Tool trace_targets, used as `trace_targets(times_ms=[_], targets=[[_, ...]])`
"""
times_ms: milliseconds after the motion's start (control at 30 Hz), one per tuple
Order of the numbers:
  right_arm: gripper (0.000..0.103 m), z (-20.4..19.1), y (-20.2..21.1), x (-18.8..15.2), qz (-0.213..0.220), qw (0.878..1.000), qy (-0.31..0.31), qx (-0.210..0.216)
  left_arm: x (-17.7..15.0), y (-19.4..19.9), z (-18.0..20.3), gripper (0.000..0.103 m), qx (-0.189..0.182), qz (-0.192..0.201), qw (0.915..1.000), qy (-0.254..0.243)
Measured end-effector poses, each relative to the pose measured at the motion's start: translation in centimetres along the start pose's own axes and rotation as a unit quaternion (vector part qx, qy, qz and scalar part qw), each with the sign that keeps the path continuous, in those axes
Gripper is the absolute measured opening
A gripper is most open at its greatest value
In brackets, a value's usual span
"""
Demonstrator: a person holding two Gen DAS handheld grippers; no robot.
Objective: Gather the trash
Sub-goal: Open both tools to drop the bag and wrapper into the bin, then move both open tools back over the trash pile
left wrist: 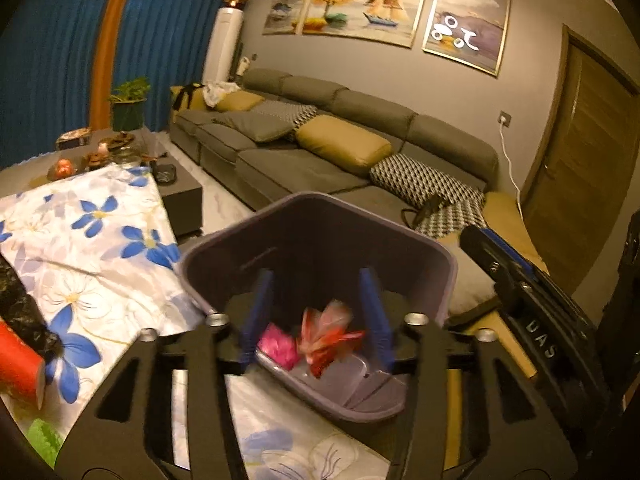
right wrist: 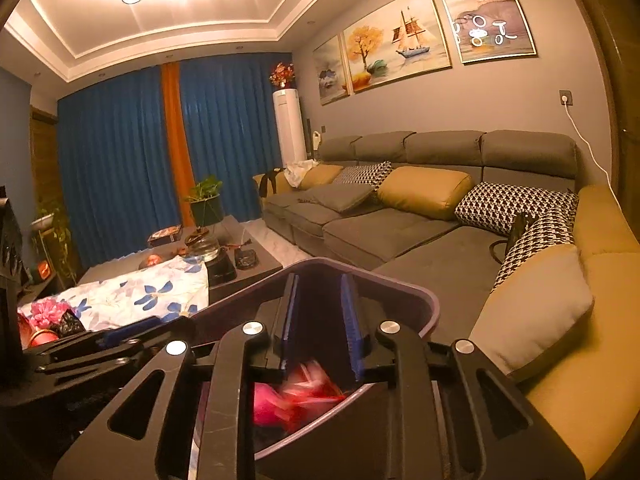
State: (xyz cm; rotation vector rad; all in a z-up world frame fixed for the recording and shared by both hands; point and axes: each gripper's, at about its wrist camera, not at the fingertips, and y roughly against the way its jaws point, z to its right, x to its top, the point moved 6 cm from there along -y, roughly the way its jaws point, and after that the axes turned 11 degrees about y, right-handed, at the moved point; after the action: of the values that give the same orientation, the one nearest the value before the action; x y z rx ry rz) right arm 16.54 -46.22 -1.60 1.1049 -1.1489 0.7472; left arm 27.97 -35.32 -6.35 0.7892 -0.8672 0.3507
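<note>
A dark purple trash bin (left wrist: 451, 270) stands right in front of both grippers, beside the table. My left gripper (left wrist: 317, 316) hangs over its mouth, blue pads (left wrist: 258, 316) apart and touching nothing. Just below them a red and clear wrapper (left wrist: 326, 340) shows blurred inside the bin, next to a pink crumpled piece (left wrist: 278, 346) and a clear plastic lid (left wrist: 344, 372). My right gripper (right wrist: 321, 320) also sits over the bin (right wrist: 430, 300), jaws apart with nothing between them. Beneath it lies blurred red and pink trash (right wrist: 300, 396).
A floral cloth (left wrist: 92, 248) covers the table at left, with a red can (left wrist: 18, 364), a black bag (left wrist: 18, 304) and a green scrap (left wrist: 44, 438) on it. A pink bundle (right wrist: 44, 312) lies on the cloth. The grey sofa (left wrist: 304, 168) runs behind and to the right.
</note>
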Motion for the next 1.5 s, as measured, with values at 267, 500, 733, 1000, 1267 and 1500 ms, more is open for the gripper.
trace_targets(times_ms=[267, 500, 733, 1000, 1267, 1500], targets=[[0.051, -0.5, 2.7, 0.6, 0.019, 1.0, -0.001, -0.002, -0.1, 4.9, -2.2, 0.073, 0.054, 0.041, 0.9975, 0.018], [0.068, -3.8, 6.0, 0.2, 0.03, 0.999, 0.012, 0.027, -1.8, 11.9, -5.3, 0.079, 0.137, 0.077, 0.987, 0.032], [0.071, -9.7, 9.0, -0.6, 0.036, 0.994, 0.021, 0.098, -4.2, 19.8, -9.9, 0.08, 0.218, 0.115, 0.9672, 0.062], [0.071, -18.3, 11.8, -2.4, 0.026, 0.981, 0.066, 0.18, -8.0, 27.7, -15.8, 0.08, 0.298, 0.14, 0.9386, 0.104], [0.071, -22.8, 11.9, -2.9, 0.016, 0.976, 0.081, 0.199, -9.7, 31.5, -19.8, 0.08, 0.329, 0.142, 0.9247, 0.129], [0.071, -24.0, 11.7, -2.9, 0.014, 0.976, 0.091, 0.199, -9.0, 28.6, -20.1, 0.075, 0.298, 0.118, 0.9381, 0.131]])
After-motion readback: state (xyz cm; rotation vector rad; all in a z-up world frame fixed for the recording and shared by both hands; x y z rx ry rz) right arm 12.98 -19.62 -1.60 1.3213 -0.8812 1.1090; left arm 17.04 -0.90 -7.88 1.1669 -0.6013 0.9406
